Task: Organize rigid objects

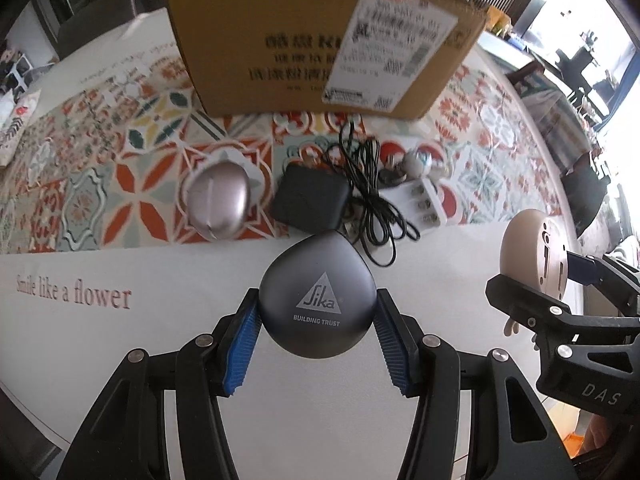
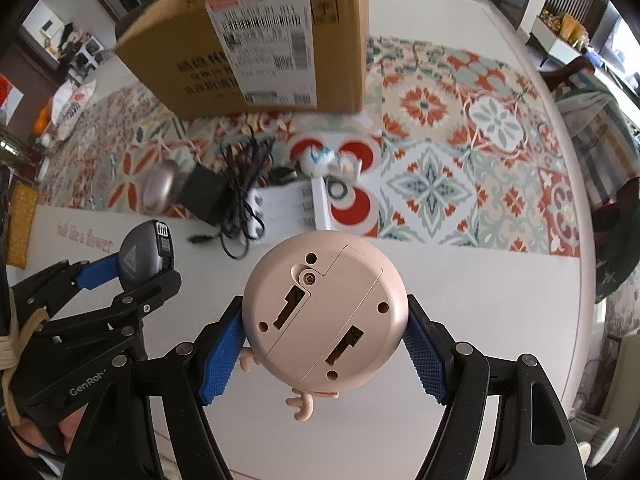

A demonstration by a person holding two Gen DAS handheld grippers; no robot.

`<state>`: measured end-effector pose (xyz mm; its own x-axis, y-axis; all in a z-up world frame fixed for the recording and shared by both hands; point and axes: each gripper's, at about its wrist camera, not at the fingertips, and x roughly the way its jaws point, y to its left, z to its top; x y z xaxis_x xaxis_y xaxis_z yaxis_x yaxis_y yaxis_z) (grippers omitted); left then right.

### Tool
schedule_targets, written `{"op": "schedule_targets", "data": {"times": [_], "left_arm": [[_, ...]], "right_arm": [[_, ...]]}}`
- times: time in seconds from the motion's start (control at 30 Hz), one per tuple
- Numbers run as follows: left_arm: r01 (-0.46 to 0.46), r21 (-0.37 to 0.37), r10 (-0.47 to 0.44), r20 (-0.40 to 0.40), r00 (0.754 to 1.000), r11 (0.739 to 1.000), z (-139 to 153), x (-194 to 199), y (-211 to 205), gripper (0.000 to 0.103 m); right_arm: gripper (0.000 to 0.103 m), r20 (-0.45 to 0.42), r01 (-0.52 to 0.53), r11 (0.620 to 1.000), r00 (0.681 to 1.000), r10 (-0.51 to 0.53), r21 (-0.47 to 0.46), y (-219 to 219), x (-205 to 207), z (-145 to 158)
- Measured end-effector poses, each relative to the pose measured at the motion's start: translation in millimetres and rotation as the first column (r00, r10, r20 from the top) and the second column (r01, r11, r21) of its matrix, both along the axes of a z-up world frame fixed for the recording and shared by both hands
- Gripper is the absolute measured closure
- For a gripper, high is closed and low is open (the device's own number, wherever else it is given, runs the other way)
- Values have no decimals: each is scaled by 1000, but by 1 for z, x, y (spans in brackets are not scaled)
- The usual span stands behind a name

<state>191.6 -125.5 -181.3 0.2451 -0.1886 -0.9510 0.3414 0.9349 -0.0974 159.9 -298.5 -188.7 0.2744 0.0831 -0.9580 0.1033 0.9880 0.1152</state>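
The left gripper [image 1: 318,330] clamps a grey Sika-marked case [image 1: 317,294] above the white table [image 1: 120,352]; the right gripper [image 2: 326,344] clamps a round pink toy [image 2: 324,312] by its base. Beyond lie a black adapter [image 1: 310,200], a tangled cable [image 1: 370,196], a silvery case [image 1: 218,204] and, farthest, a cardboard box [image 1: 304,36].

The grey teardrop case [image 1: 318,300] carries a triangle logo reading "Sika" over "BUILDING TRUST". The counter [image 1: 120,340] cloth reads "Smile like a flower". One hand-held gripper [image 2: 148,276] shows "GenRob"; the other [image 1: 560,280] shows "DAS".
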Motion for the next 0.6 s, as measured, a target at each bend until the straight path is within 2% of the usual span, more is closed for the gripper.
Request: {"op": "schedule_targets", "data": {"times": [0.27, 0.6], "left_arm": [[2, -36, 1, 94, 996, 999, 38, 6, 5, 48], [23, -67, -7, 228, 974, 997, 94, 12, 16, 48]], "right_arm": [[29, 109, 16, 1000, 994, -15, -6, 7, -1, 44], [29, 247, 27, 1000, 969, -28, 4, 16, 1, 93]]}}
